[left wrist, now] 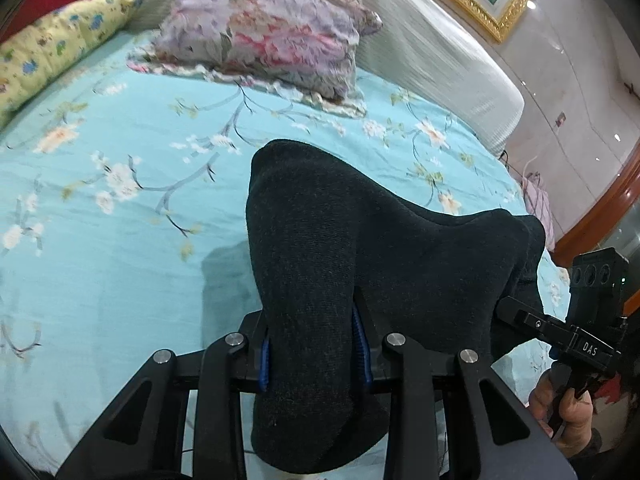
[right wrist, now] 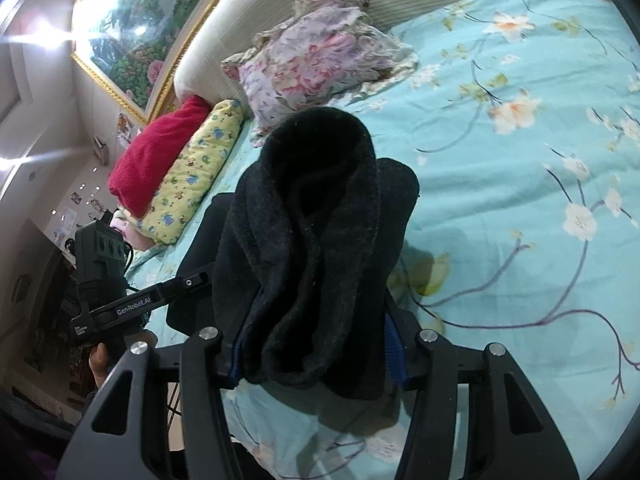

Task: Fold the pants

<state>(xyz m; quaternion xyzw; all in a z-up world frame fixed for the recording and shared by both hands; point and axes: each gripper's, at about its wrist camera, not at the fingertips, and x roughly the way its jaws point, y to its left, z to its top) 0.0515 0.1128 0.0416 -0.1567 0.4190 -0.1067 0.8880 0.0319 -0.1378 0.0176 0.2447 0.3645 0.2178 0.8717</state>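
Observation:
Dark charcoal pants [left wrist: 340, 240] are bunched up and lifted above the turquoise floral bedsheet [left wrist: 100, 240]. In the left wrist view my left gripper [left wrist: 314, 344] is shut on a thick fold of the fabric, with the blue pads [left wrist: 360, 344] pressing both sides. My right gripper [left wrist: 516, 312] holds the far right end of the same cloth. In the right wrist view my right gripper [right wrist: 316, 344] is shut on a rolled bundle of the pants [right wrist: 316, 220]. There my left gripper [right wrist: 188, 282] clamps the cloth's left end. The fingertips are buried in the fabric.
A floral pillow [left wrist: 272, 36] lies at the head of the bed against a pale padded headboard [left wrist: 440, 52]. A yellow patterned pillow [right wrist: 192, 176] and a red blanket [right wrist: 160, 148] lie along one side. A gold-framed painting [right wrist: 132, 28] hangs above. A hand [left wrist: 560, 404] grips the right handle.

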